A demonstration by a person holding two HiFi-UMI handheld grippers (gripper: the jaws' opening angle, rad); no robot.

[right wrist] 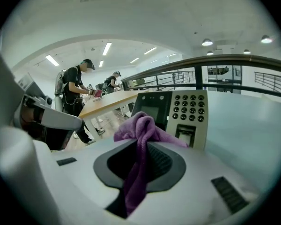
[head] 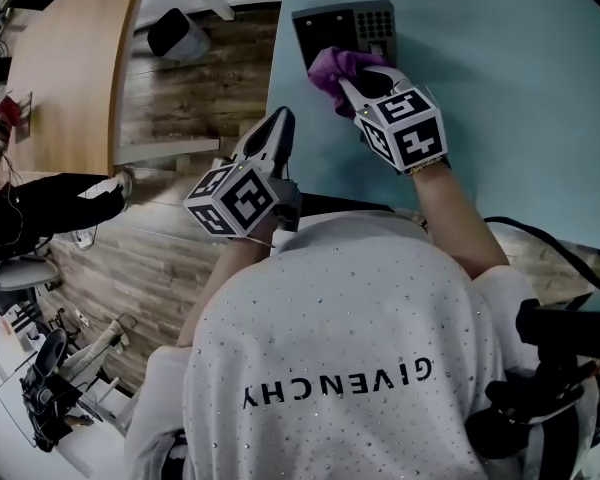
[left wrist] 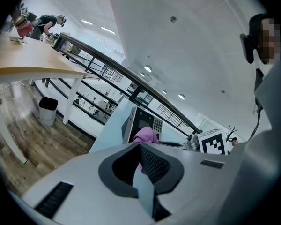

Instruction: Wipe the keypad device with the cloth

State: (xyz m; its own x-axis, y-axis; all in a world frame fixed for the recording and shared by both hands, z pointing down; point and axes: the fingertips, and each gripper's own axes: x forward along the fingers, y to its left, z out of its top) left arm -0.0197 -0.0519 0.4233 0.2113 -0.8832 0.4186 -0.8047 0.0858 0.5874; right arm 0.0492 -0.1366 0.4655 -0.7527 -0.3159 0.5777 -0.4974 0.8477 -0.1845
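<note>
The keypad device (head: 345, 30) stands near the far left corner of a pale blue table (head: 520, 88), with a dark screen on its left and number keys on its right (right wrist: 189, 111). A purple cloth (head: 332, 68) is bunched against its lower front. My right gripper (head: 358, 80) is shut on the cloth (right wrist: 140, 125), which runs down between the jaws and is pressed to the device below the screen. My left gripper (head: 275, 133) hovers off the table's left edge, shut with nothing in it, pointing toward the device (left wrist: 143, 121) and cloth (left wrist: 146, 135).
A wooden table (head: 70, 58) and a dark bin (head: 178, 33) stand on the plank floor to the left. A person in black (head: 50, 203) is at the left edge. A black cable (head: 540, 233) lies on the blue table at right. People (right wrist: 77, 90) work at a far desk.
</note>
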